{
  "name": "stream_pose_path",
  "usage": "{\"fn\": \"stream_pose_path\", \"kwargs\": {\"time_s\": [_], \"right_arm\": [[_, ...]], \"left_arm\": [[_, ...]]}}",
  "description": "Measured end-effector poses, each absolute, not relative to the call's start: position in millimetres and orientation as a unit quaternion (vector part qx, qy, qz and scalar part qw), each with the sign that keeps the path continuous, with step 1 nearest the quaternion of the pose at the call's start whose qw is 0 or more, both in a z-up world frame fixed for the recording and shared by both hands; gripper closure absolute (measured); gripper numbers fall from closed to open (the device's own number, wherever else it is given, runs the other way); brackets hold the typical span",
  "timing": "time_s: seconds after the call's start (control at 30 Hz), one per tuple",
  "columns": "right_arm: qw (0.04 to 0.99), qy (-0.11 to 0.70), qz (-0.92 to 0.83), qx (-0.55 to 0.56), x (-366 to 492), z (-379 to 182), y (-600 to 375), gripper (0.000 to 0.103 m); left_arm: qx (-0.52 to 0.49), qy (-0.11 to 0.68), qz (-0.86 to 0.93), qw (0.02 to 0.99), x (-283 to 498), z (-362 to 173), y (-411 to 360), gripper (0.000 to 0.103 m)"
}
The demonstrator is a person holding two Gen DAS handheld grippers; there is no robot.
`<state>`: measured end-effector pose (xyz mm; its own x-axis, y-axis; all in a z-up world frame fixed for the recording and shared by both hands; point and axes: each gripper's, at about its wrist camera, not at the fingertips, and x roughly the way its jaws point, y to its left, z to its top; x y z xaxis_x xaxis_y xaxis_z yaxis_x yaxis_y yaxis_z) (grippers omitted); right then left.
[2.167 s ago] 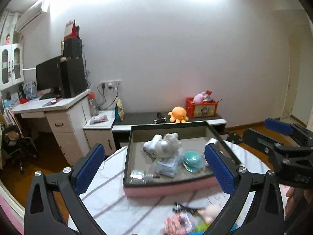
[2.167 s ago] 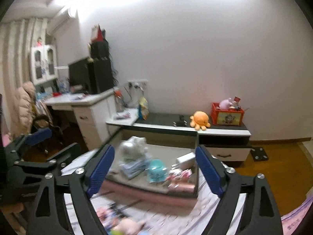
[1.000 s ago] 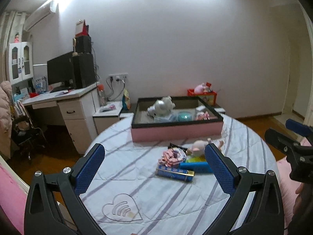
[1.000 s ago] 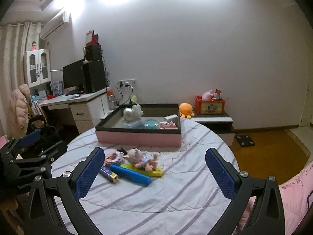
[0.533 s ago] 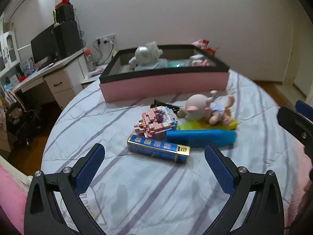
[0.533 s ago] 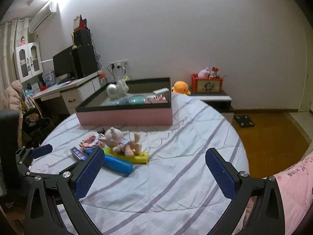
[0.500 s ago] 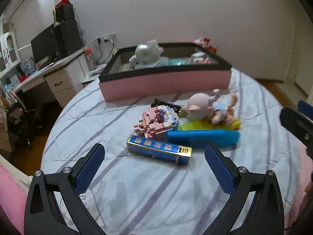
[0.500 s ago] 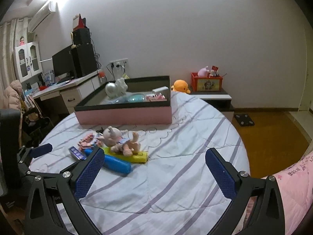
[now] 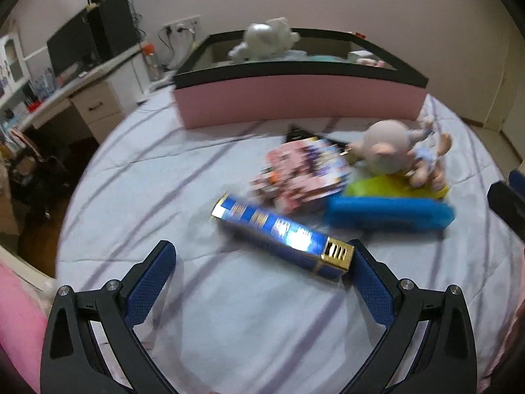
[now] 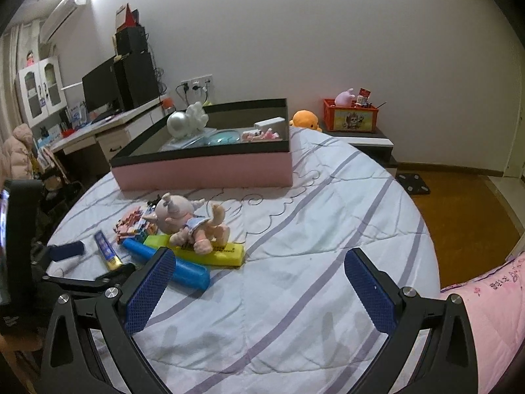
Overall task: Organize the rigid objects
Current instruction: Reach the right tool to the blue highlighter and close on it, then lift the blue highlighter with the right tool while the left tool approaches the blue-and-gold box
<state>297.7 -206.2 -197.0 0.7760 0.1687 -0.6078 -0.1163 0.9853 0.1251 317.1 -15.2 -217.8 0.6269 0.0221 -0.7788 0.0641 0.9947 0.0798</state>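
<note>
A long blue-and-gold box (image 9: 282, 236) lies on the striped bed cover, with its gold end just inside the right finger of my open left gripper (image 9: 262, 279). Behind it sit a pink block toy (image 9: 302, 174), a blue case (image 9: 390, 213), a yellow box (image 9: 397, 187) and a doll (image 9: 393, 154) lying on top of the yellow box. In the right wrist view my right gripper (image 10: 259, 292) is open and empty above bare cover. There the doll (image 10: 187, 220), the yellow box (image 10: 226, 252) and the blue case (image 10: 183, 271) lie ahead to the left.
A pink box with a black rim (image 10: 203, 167) stands at the far side of the bed and holds several toys. The bed edge drops to a wooden floor (image 10: 459, 203) on the right. A desk (image 10: 108, 131) with a monitor stands far left.
My left gripper has dropped and moved forward, so the blue-and-gold box now lies between its fingertips. The right gripper has shifted only slightly. Both stay open.
</note>
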Motion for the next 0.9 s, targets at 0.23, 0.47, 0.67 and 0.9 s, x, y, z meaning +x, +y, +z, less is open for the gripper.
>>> {"fn": "stream_pose_path", "kwargs": {"time_s": [0.23, 0.47, 0.67, 0.9], "right_arm": [[0.929, 0.36, 0.091, 0.009, 306.6, -208.1, -182.7, 0.0], [0.909, 0.399, 0.112, -0.035, 318.6, -222.5, -152.6, 0.007], [0.9, 0.411, 0.14, -0.043, 316.3, -226.0, -136.4, 0.05], [0.889, 0.417, 0.185, -0.045, 294.8, -217.8, -114.7, 0.07]], "left_arm": [[0.043, 0.431, 0.044, 0.9, 297.5, -216.2, 35.8, 0.0], [0.038, 0.425, 0.049, 0.903, 281.1, -212.9, 56.0, 0.0], [0.037, 0.416, 0.03, 0.908, 275.3, -205.6, 52.8, 0.0], [0.033, 0.411, 0.023, 0.911, 266.2, -200.0, 57.9, 0.0]]}}
